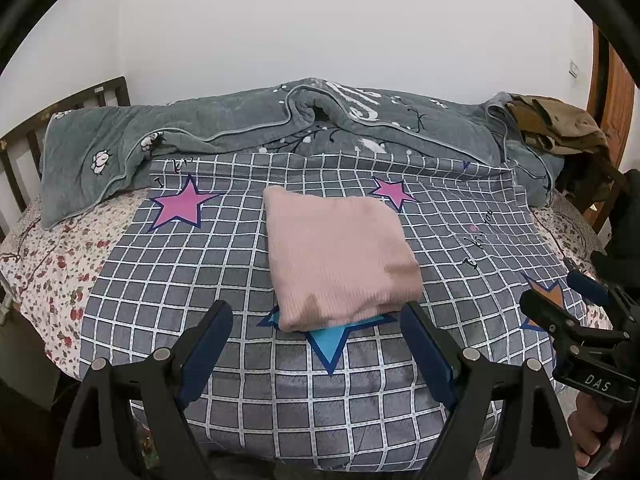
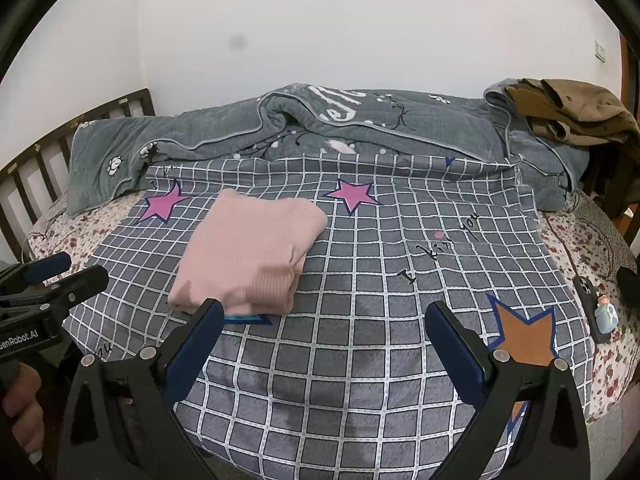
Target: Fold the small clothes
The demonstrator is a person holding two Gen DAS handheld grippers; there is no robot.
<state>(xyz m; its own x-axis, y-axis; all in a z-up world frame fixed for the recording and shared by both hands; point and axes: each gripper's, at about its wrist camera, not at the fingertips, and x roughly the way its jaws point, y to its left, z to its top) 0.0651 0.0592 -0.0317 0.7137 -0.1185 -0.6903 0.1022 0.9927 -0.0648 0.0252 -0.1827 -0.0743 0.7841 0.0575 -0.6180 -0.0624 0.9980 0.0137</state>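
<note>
Both hand-held grippers, left gripper (image 1: 316, 316) and right gripper (image 2: 324, 316), tilt downward, jaws wide and empty. A folded pink garment (image 1: 340, 256) lies on the checked sheet (image 1: 168, 280), its long axis seemingly running away toward the wall.

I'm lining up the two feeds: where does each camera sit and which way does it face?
Left wrist: on the open left hand-held gripper, looking down the bed at the folded pink garment; right hand-held gripper at its right edge.
Right wrist: on the open right hand-held gripper, same direction; garment lies left.
Shared: garment, checked sheet.
</note>
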